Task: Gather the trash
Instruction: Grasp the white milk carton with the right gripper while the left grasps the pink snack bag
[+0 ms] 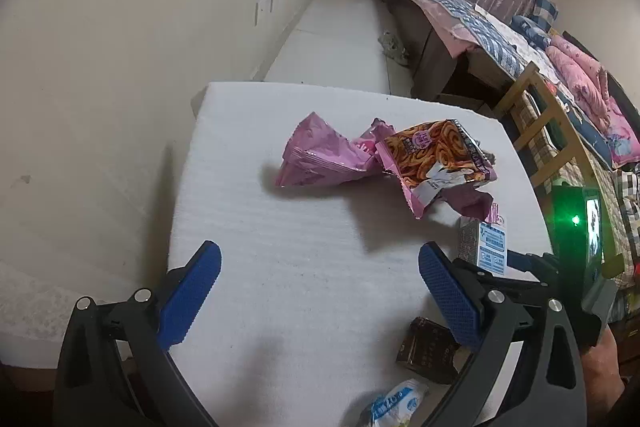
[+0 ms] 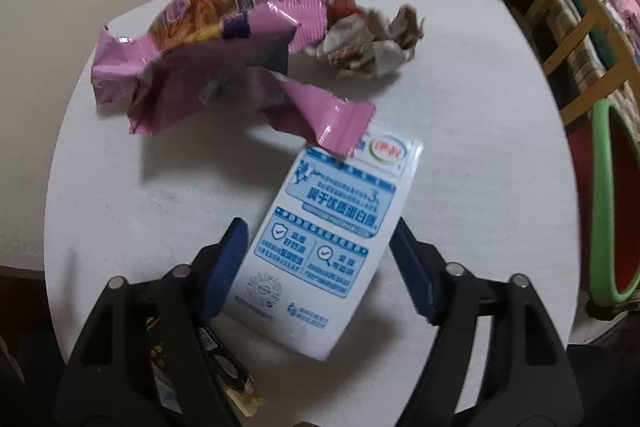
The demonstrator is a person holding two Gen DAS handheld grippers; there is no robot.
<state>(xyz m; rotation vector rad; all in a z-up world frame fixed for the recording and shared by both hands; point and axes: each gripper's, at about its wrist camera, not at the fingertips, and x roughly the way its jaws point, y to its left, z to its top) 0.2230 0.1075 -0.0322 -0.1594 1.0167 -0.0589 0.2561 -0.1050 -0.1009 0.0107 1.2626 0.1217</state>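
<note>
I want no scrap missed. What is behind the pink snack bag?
Behind the pink snack bag lies a wad of crumpled paper on the white table. The bag covers the wad's left edge, so anything beneath stays hidden.

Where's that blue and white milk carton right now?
In the right wrist view, the milk carton lies on the white table, between the right gripper's open fingers, just below the pink snack bag.

Table cover (image 1: 280,267): white foam sheet, matt, finely ribbed. Snack bags (image 2: 208,39): pink plastic film, glossy, creased. Milk carton (image 2: 324,239): coated paperboard, smooth, slight sheen. Crumpled wrapper (image 2: 372,43) beyond the carton: paper, matt. Gripper fingers (image 1: 192,291): blue pads, knurled; black plastic arms, metal pins.
</note>
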